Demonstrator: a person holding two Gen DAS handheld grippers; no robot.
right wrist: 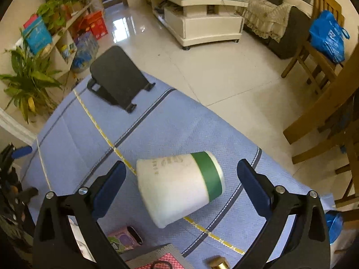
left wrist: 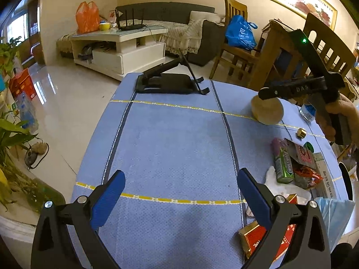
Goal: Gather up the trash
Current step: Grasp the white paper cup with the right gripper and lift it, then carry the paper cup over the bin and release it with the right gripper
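A white paper cup with a green band [right wrist: 179, 185] lies on its side on the blue tablecloth [right wrist: 157, 130], between the open fingers of my right gripper [right wrist: 181, 180], which hovers above it. In the left wrist view the same cup [left wrist: 267, 112] lies under the right gripper [left wrist: 291, 89]. My left gripper [left wrist: 180, 190] is open and empty over bare cloth [left wrist: 168, 145]. A pile of trash sits at the right: a green gum pack [left wrist: 283, 164], a red snack wrapper [left wrist: 306, 174], white tissue [left wrist: 285, 187], a red and gold box [left wrist: 258, 242] and a blue face mask [left wrist: 334, 213].
A black folding stand [left wrist: 168, 83] stands at the table's far edge. A gold cap [left wrist: 301, 132] and a green cap [left wrist: 309, 146] lie near the pile. Wooden chairs [left wrist: 237, 51] stand to the right; a white TV cabinet [left wrist: 121, 47] and plants [right wrist: 29, 80] lie beyond the table.
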